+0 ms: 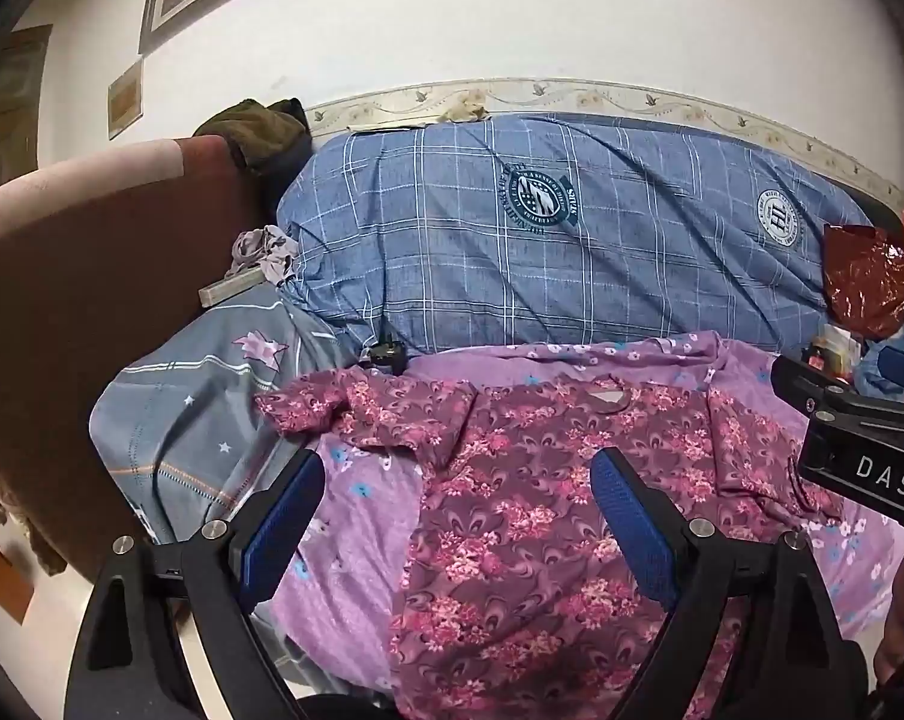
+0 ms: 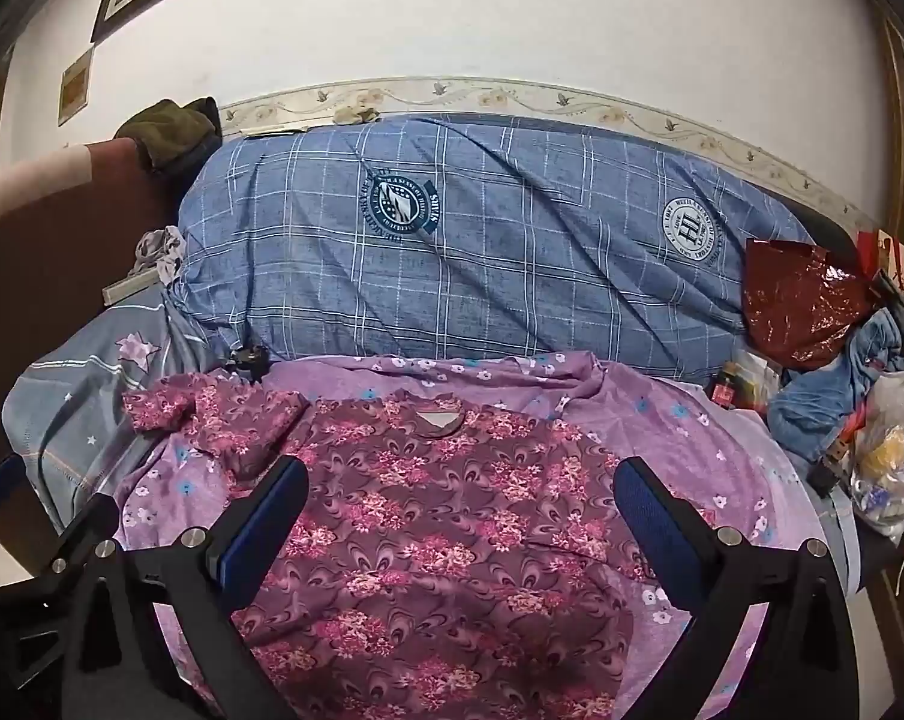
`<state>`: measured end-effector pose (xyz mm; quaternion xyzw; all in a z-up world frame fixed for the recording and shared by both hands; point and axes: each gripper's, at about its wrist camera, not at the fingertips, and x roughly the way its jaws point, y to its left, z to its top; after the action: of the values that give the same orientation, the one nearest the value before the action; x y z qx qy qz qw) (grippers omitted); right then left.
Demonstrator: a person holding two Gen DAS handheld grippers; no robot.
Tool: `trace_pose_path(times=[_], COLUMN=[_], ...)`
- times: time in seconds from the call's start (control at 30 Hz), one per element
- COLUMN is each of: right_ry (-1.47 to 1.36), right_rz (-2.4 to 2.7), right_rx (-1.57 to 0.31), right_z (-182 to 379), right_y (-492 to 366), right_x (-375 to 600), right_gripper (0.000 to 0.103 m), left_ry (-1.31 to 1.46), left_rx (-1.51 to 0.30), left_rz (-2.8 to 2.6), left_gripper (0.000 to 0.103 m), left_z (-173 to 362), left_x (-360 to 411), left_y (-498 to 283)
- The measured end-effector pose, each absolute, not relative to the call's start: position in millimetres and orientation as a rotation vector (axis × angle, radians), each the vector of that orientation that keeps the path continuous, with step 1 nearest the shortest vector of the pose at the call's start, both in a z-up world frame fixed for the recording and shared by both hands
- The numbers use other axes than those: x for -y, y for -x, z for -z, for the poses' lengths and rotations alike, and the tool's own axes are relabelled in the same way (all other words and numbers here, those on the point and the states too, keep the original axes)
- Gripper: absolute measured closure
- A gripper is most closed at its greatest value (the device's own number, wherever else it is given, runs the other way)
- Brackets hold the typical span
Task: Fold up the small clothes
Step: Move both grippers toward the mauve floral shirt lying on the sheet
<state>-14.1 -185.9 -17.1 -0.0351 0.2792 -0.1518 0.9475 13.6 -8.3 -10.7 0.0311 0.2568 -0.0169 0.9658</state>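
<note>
On the lilac flowered bedsheet (image 2: 679, 420), a maroon floral top (image 2: 440, 540) lies spread out, its neckline (image 2: 443, 420) toward twelve o'clock and its hem running out of view at six o'clock between the fingers. One sleeve (image 2: 212, 414) reaches out to about ten o'clock and looks rumpled and partly doubled on itself; the opposite sleeve, toward two o'clock in the left wrist view, lies flatter. No crease or tidy fold shows across the body, so I judge the folding as barely begun: the garment is laid out, the sleeves have yet to come in, and the body has yet to be doubled.

Both tools hang above the cloth with nothing in them. The left gripper (image 1: 457, 516) has its jaws spread wide over the left half of the top, blue pads clear of the fabric. The right gripper (image 2: 457, 516) stands as wide as it goes over the middle of the top, likewise empty; its black body also enters the left wrist view at three o'clock.

Counted: one floral top to fold, two grippers, and no finished folded piece in sight. At twelve o'clock lies one blue checked quilt (image 2: 511, 252) bearing two round crests. At nine o'clock sits one grey star-print pillow (image 1: 212, 414), with one small grey crumpled cloth (image 1: 266, 252) above it that may be another item to fold. At three o'clock are one shiny red bag (image 2: 805, 300) and one clear plastic bag (image 2: 895, 456).
</note>
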Motion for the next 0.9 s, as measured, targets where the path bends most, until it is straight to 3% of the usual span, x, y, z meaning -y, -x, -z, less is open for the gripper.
trace_pose_path(times=[0.6, 0.9], right_ry=[0.025, 0.028], right_rz=[0.406, 0.435], right_rx=[-0.605, -0.621], right_z=[38, 49], right_y=[17, -7], right_x=[222, 239], right_gripper=[0.001, 0.001], left_ry=[-0.095, -0.09], left_rx=[-0.551, -0.518], left_rz=[0.037, 0.03], left_gripper=[0.012, 0.012], left_z=[25, 26], left_x=[23, 43], left_y=[-30, -81])
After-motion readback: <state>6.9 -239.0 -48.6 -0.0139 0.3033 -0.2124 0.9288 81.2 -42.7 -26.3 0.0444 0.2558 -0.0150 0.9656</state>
